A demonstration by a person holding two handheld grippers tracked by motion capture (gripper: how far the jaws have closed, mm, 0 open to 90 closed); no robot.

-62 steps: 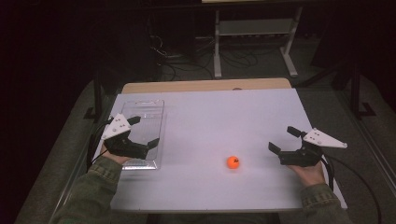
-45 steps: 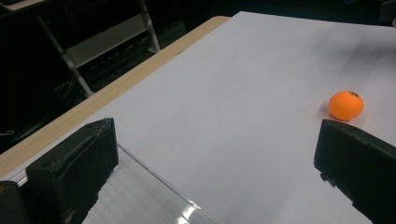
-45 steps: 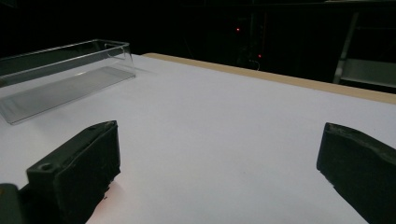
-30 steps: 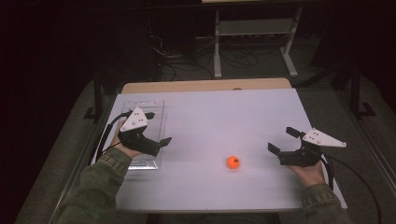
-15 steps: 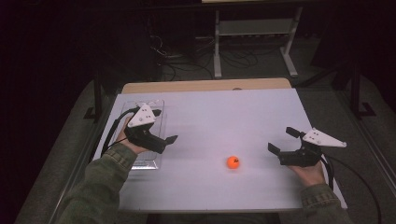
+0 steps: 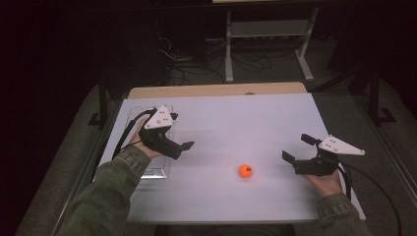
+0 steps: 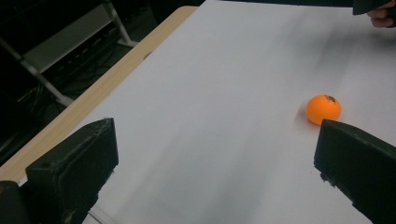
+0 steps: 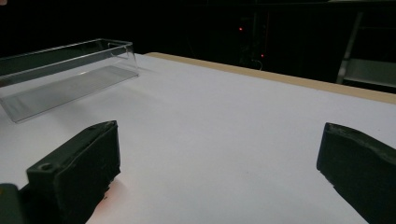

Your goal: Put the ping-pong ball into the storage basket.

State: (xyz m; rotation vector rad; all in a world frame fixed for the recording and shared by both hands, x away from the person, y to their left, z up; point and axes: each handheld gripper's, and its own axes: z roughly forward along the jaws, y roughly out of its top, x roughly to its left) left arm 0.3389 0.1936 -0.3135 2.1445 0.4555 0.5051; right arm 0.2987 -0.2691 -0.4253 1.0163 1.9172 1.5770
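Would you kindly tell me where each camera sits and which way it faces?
High view: above the person's side, looking forward and down at the table; both forearms, left gripper, right gripper.
Left gripper view: on the left gripper, facing the ball; its open jaws.
Right gripper view: on the right gripper, facing the tray; its open jaws.
Shared: the ball, in the high and left gripper views.

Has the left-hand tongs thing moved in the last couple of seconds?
Yes. The left tongs have travelled away from the table's left edge, off the clear tray, toward the orange ball, which has stayed put.
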